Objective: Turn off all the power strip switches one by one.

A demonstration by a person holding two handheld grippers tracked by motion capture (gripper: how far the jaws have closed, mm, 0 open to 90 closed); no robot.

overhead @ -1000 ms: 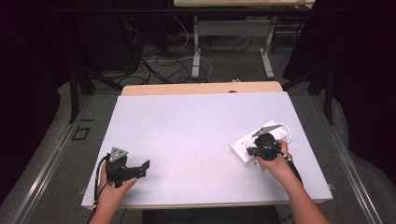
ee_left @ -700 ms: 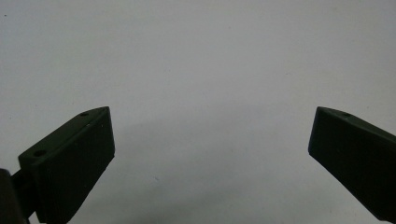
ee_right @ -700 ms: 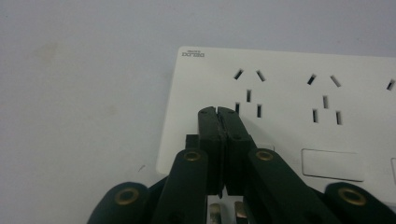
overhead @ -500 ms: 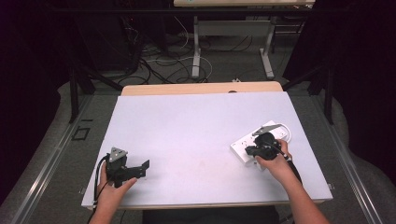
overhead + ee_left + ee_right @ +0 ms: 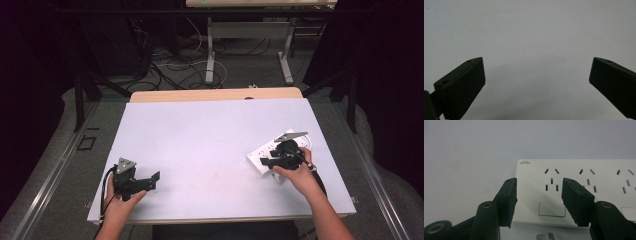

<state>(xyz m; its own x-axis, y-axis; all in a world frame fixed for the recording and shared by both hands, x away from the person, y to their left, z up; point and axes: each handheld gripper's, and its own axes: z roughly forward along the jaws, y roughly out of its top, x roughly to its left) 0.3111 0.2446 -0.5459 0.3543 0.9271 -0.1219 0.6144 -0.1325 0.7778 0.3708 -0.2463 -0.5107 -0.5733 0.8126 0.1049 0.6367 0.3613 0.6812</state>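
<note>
Almost nothing had moved since the earlier frames: both hands and the power strip (image 5: 266,158) stayed where they were.

The white power strip lay flat near the right edge of the table, its long side angled away from the person. In the right gripper view its sockets (image 5: 551,180) and a switch panel (image 5: 552,209) faced up, and two metal plug prongs (image 5: 545,236) showed at the bottom edge, between the jaws. The right gripper (image 5: 270,162) hovered over the near end of the strip, its jaws partly apart and not closed on anything. This looked like the approach before a grasp or a plugging-in; the next move would probably call for lowering onto the strip with the jaws lined up.

The left gripper (image 5: 152,181) rested near the front left corner, jaws wide apart over bare surface, well away from the strip.

The table (image 5: 200,135) had a pale, plain top with a wooden edge (image 5: 215,94) at the far side. Beyond it the room was dark, with cables (image 5: 165,70) on the floor and another table's legs (image 5: 210,50).
</note>
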